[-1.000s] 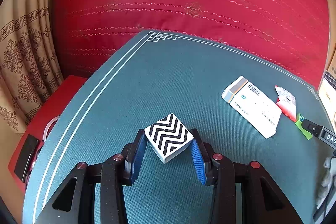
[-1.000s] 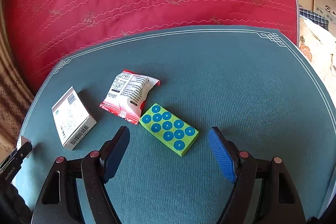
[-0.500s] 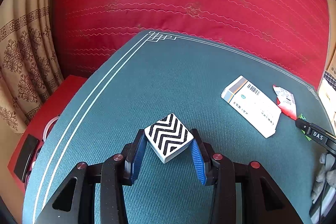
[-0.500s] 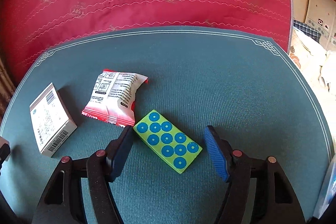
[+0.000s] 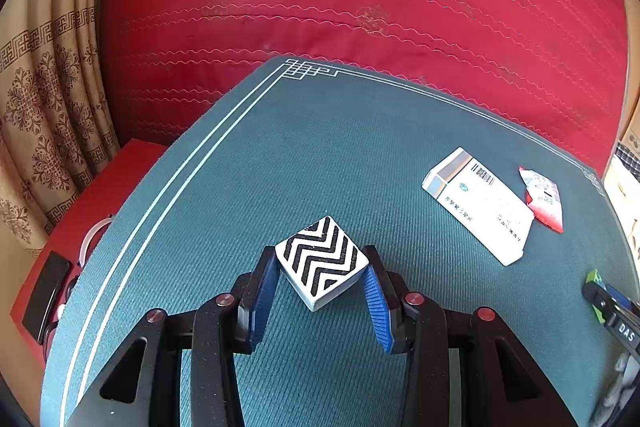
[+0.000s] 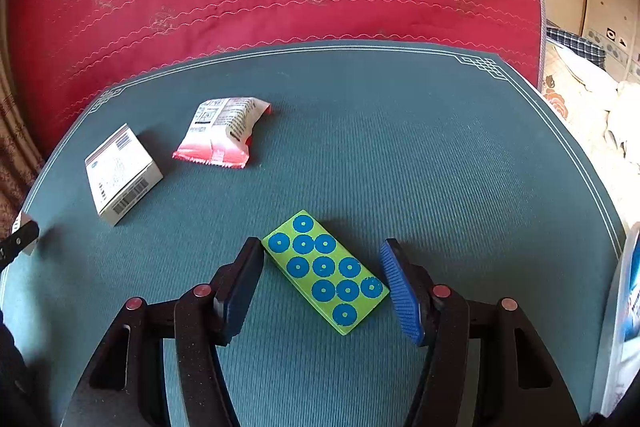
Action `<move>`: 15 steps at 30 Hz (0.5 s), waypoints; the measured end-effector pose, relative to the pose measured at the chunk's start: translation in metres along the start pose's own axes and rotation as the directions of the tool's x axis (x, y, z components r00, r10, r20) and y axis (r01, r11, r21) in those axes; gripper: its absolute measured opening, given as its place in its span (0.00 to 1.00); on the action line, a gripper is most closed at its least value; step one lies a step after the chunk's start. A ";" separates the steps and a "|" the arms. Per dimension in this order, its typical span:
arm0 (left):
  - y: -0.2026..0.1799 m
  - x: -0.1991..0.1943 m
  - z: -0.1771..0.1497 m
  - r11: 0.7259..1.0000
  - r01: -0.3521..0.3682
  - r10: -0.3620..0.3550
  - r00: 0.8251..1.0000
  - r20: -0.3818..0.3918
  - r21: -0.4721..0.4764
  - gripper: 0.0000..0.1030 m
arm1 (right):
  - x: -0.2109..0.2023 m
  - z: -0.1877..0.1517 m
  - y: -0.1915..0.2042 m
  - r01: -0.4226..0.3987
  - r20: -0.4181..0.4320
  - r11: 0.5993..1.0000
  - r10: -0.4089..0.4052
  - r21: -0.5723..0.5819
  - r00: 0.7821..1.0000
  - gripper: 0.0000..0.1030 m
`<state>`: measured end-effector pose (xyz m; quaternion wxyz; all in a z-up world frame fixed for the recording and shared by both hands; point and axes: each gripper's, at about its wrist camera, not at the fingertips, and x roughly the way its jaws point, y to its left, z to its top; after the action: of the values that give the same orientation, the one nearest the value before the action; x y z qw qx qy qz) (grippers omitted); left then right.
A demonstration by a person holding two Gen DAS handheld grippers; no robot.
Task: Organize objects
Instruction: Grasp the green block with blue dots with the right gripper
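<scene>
In the left wrist view, my left gripper is shut on a black-and-white zigzag block, gripped at two opposite corners over the teal mat. In the right wrist view, my right gripper is open, with a green block with blue dots lying flat on the mat between its fingers; the left finger touches its corner, the right finger stands just apart. A white medicine box and a red-and-white snack packet lie to the far left; the box and the packet also show in the left wrist view.
A red quilted bed rises behind the mat. A patterned curtain hangs at the left, above a red surface with a black device. Floor clutter lies past the mat's right edge.
My right gripper has moved forward around the green dotted block, which now sits between its fingers. The left gripper and zigzag block have stayed put.
</scene>
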<state>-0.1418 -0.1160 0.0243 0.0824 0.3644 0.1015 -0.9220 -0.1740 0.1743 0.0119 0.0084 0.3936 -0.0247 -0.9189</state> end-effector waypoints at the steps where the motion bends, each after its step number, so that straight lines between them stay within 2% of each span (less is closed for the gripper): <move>1: 0.000 0.000 0.000 1.000 0.001 -0.001 1.000 0.001 0.000 0.43 | -0.005 -0.005 -0.001 -0.008 0.000 1.000 0.008 0.003 1.000 0.60; 7: -0.002 -0.003 -0.002 1.000 0.009 -0.009 1.000 -0.001 0.003 0.43 | -0.044 -0.027 -0.014 -0.046 0.031 0.998 0.045 0.041 0.998 0.60; 15: -0.016 -0.010 -0.007 0.997 0.073 -0.073 0.997 -0.011 0.021 0.43 | -0.088 -0.046 -0.033 -0.037 0.077 0.997 0.032 0.067 0.997 0.60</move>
<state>-0.1340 -0.0982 0.0285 0.0444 0.3660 0.1055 -0.9235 -0.0796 0.2081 0.0422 0.0099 0.3579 -0.0634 -0.9315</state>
